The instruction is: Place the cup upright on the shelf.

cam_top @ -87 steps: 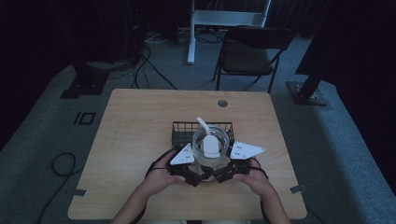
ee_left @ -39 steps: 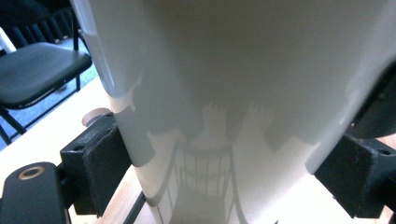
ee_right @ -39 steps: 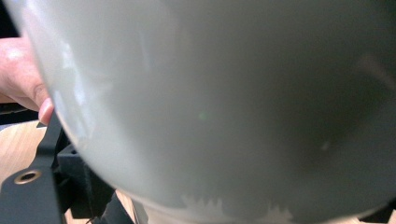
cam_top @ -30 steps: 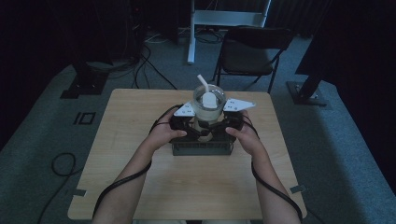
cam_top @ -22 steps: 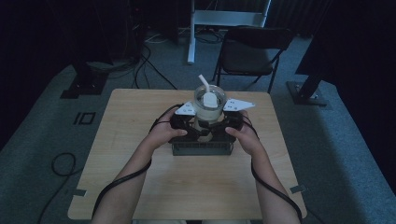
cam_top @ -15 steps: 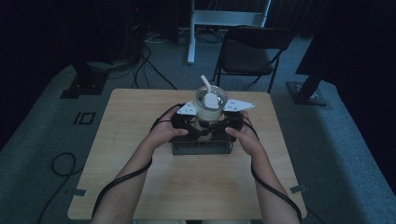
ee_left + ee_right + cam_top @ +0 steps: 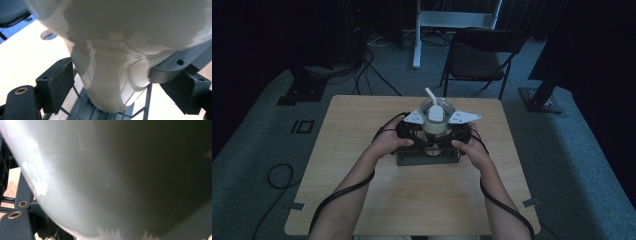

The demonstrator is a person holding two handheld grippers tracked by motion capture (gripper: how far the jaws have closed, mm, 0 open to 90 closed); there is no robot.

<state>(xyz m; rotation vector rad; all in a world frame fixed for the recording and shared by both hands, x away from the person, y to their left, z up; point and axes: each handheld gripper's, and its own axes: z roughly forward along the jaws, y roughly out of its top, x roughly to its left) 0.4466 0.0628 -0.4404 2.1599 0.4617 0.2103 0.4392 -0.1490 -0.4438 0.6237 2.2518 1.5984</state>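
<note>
Toward nine o'clock of the worktop's (image 7: 362, 200) middle, the person's left hand (image 7: 388, 142) is bringing the left gripper (image 7: 113, 87) in against the clear glass (image 7: 435, 125). In the left gripper view its jaws are standing on either side of the glass's narrow lower part. They have just been closing, with the glass between them. The pad at nine o'clock is touching the wall, and the one at three o'clock is sitting tight beside it, so this is reading as a grip on the glass.

At the centre, the glass is standing upright at the twelve o'clock end of the wire basket (image 7: 427, 157). Its foot is sitting down among the basket's wires in the left gripper view. A white piece (image 7: 436, 113) is lying inside the bowl, and a white stick (image 7: 430, 94) is poking out toward eleven o'clock.

At three o'clock of the glass, the right hand (image 7: 469, 145) is pressing the right gripper (image 7: 447, 137) close against the other side. Its own view is taken up by the glass wall, so I cannot tell whether those jaws are open or closed.

The step in hand is looking like a two-sided hold low on the glass at the basket. Whichever way the glass is going next, the move is calling for both hands travelling together and level, so that the tall glass is staying upright, the contents are staying in, and the foot is clearing the wires.
</note>
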